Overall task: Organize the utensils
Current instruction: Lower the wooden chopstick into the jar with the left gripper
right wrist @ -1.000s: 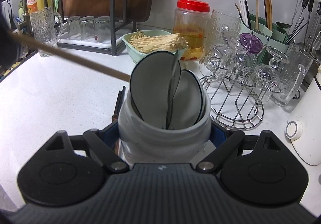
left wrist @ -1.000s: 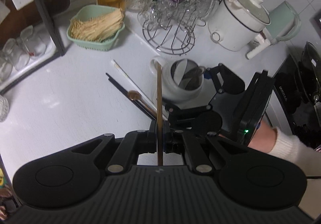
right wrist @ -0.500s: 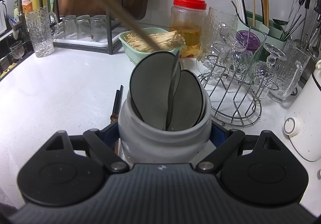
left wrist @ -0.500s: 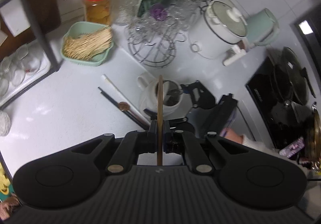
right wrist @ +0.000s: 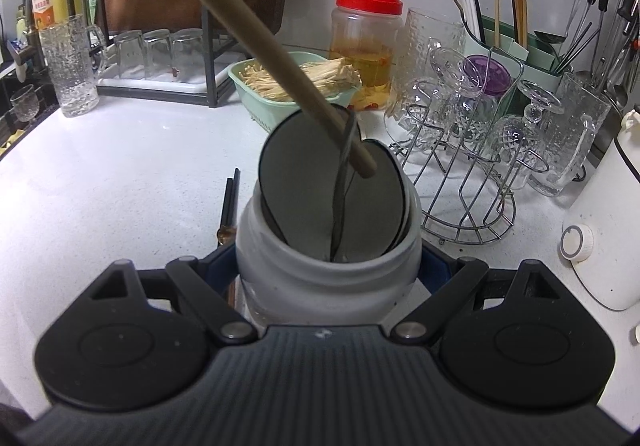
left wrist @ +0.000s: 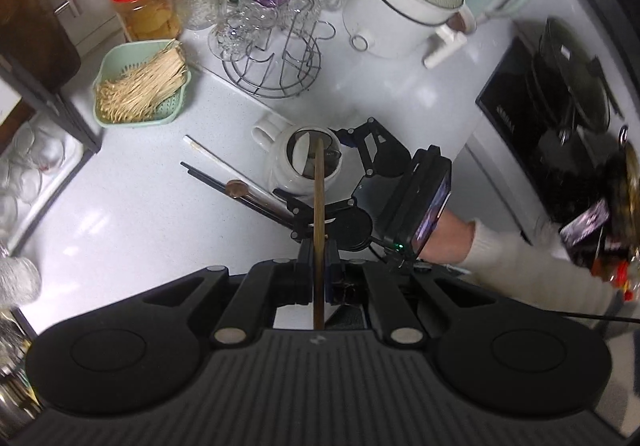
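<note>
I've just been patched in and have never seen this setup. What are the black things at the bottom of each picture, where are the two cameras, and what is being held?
There is no robot arm: a person holds a two-finger gripper in each hand, and each carries a fisheye camera looking along its fingers. The black shapes at the bottom are the grippers' own bodies.

The left wrist view looks steeply down. The left gripper is shut on a long brown wooden stick, whose tip hangs over the white ceramic mug.

The right wrist view looks across the white countertop. The right gripper is closed around that mug, which holds grey round pieces.

On the counter beside the mug lie dark chopsticks, a white chopstick and a brown spoon. Behind stand a green basket of thin sticks and a wire rack of glasses.
</note>
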The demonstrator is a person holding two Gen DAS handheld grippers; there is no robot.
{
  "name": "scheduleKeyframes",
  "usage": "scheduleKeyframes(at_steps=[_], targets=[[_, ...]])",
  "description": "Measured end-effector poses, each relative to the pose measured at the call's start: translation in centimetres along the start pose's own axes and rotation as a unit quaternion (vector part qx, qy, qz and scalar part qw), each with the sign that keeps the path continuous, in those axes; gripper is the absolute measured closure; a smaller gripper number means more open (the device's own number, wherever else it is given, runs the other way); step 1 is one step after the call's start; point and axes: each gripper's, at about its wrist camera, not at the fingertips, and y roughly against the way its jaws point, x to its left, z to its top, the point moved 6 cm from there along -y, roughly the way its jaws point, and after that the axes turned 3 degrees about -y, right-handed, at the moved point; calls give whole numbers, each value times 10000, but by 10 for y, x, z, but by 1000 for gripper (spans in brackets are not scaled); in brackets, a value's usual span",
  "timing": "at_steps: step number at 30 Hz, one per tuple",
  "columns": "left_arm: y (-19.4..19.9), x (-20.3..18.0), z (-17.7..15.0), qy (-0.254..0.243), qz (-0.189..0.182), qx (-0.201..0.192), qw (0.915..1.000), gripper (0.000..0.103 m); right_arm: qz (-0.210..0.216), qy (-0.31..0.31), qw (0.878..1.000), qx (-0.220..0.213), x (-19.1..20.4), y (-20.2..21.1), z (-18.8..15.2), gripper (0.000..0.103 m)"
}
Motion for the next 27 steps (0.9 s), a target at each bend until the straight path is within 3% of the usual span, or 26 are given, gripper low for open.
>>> scheduleKeyframes(at_steps=[12, 21, 27], targets=[[-47, -11, 40, -648, 307, 763, 9945, 97, -9, -22, 10000, 2, 0, 0, 0, 10], [-54, -30, 85, -1308, 560, 787, 9867, 97, -15, -5, 10000, 6, 1, 0, 0, 10], [-68, -54, 115, -1951, 677, 713, 9758, 97, -8, 9, 10000, 12, 1, 0, 0, 10]])
